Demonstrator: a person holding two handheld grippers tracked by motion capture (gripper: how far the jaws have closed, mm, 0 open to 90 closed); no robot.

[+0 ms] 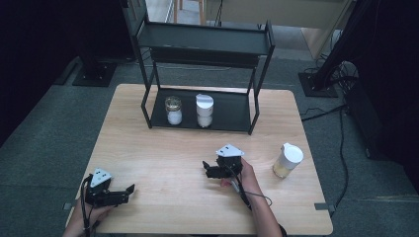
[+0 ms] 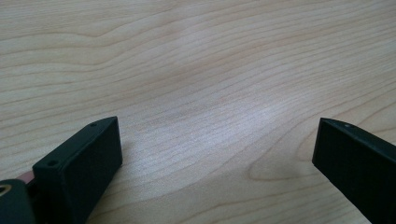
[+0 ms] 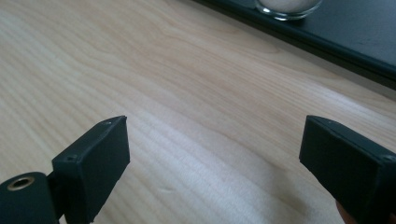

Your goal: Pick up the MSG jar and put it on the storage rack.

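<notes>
Light wooden table (image 1: 163, 163) with a black metal shelf rack (image 1: 205, 44) at the back. Both the left gripper (image 1: 129, 190) and right gripper (image 1: 205, 168) have wide jaws holding nothing. A white-lidded jar of yellow stuff (image 1: 287, 160) stands well right of the right gripper; to grab it well, swing over slowly and squeeze its middle

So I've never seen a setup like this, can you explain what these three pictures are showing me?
A person sits at a wooden table with a hand-held gripper in each hand: the left gripper and the right gripper. One picture looks down from above; the other two come from cameras riding on each gripper, looking past its black jaws. Both grippers are open and hold nothing. On the table stands a black shelf with two jars on its lower level, and a white-lidded jar stands alone near the right gripper.
</notes>
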